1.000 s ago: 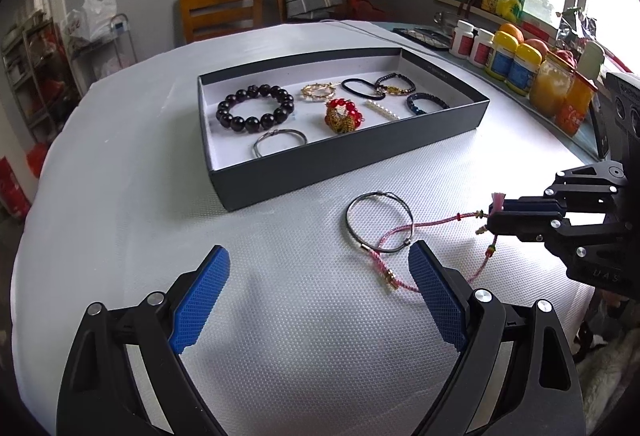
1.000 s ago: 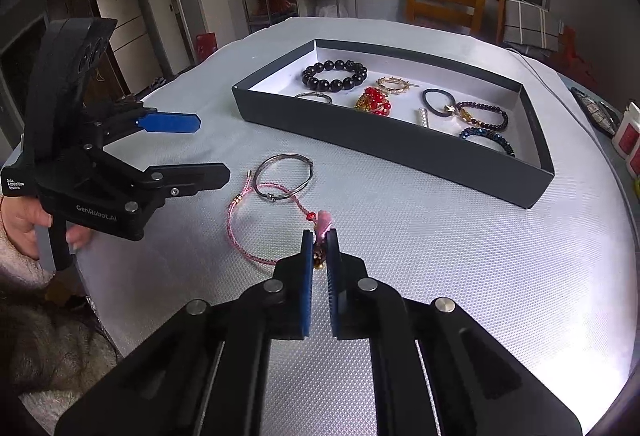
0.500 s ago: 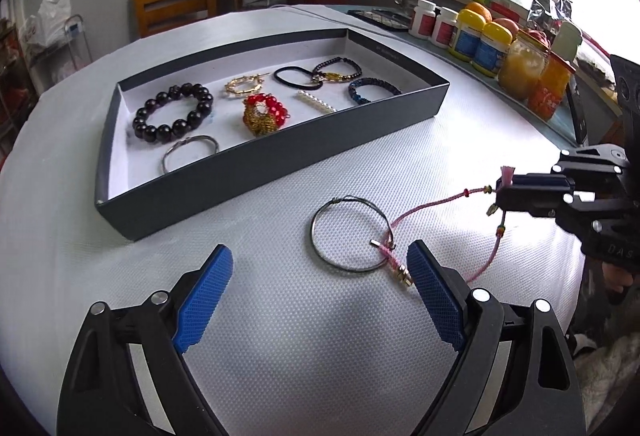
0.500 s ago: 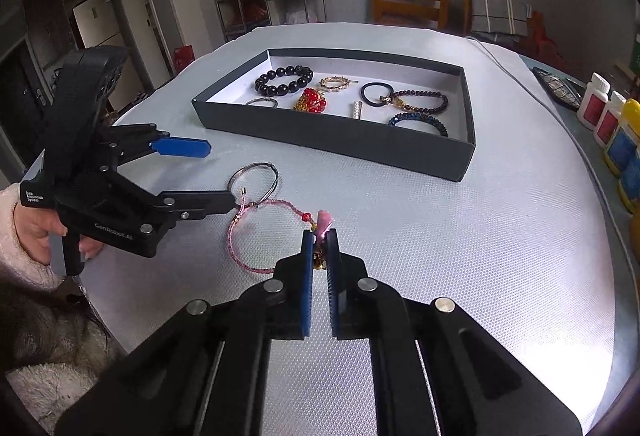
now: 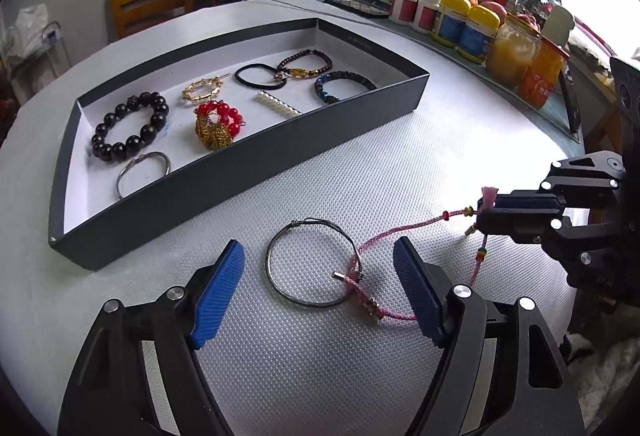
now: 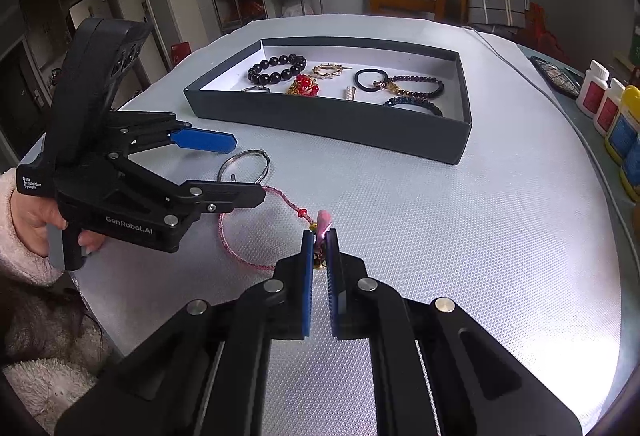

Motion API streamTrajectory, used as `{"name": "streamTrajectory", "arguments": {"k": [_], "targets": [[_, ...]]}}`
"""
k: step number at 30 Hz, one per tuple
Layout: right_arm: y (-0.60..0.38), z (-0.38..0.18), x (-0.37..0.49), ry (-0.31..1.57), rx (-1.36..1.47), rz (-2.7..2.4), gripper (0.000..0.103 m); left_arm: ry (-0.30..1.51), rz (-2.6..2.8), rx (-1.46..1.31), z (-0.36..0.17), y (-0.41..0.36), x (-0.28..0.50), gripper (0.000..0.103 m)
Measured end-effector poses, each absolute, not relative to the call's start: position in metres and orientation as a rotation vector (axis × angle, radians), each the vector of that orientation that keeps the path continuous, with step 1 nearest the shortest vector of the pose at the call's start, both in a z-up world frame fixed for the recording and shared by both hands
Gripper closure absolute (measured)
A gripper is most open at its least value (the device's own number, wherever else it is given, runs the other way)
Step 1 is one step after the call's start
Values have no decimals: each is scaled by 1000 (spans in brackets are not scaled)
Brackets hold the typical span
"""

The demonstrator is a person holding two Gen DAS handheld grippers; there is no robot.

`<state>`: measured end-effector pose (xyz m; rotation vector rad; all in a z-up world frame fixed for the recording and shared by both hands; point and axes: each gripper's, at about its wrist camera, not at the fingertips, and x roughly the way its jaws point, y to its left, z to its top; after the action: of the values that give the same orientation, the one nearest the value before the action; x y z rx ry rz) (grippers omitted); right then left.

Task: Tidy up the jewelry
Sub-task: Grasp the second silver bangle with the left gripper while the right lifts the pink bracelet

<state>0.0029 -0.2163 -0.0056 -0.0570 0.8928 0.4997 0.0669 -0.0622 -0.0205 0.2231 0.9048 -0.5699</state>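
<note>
A pink cord bracelet (image 5: 394, 232) (image 6: 240, 256) with a pink tassel lies partly lifted off the table. My right gripper (image 6: 319, 242) (image 5: 486, 214) is shut on its tassel end. A silver wire bangle (image 5: 310, 264) (image 6: 245, 166) lies on the table, hooked with the pink cord. My left gripper (image 5: 318, 290) (image 6: 236, 168) is open, its blue pads on either side of the bangle, just above the table. The dark grey tray (image 5: 248, 160) (image 6: 332, 126) holds several bracelets, a hair tie and a pearl clip.
Bottles and jars (image 5: 472, 28) stand along the far right edge of the round white table (image 5: 440, 140). A wooden chair (image 5: 150, 2) stands behind the table. A white cable (image 6: 516, 68) runs across the table's right side.
My left gripper has moved closer, now straddling the silver bangle. My right gripper has stayed shut on the tassel end, holding the cord raised and taut.
</note>
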Motion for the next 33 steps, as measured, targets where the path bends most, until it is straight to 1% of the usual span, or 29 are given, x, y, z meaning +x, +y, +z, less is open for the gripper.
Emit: {"name": "streamTrajectory", "arguments": {"k": [2,3,4,6,7,17,28,33], "targets": [[-215,-6,3,892,-57,502,97,891,-554,280,-22,-66,64,33],[-215,-6,4,893,-56,502,97,886,-560,291,-22,-67,62,38],[-215,-6,4,894,-55,502,97,885,-568,293,-21,-67,61,40],[-215,-7,5,896,-55,501,97,880,-581,306,-20,-68,59,51],[-214,-7,5,896,-55,502,97,880,-583,306,-20,-68,59,52],[-214,-5,4,889,-54,507,97,886,-619,226,-14,-60,61,52],[-208,23,14,820,-132,498,97,812,-619,144,26,-37,61,52],[-216,27,22,812,-125,469,97,784,-572,162,34,-24,62,52]]}}
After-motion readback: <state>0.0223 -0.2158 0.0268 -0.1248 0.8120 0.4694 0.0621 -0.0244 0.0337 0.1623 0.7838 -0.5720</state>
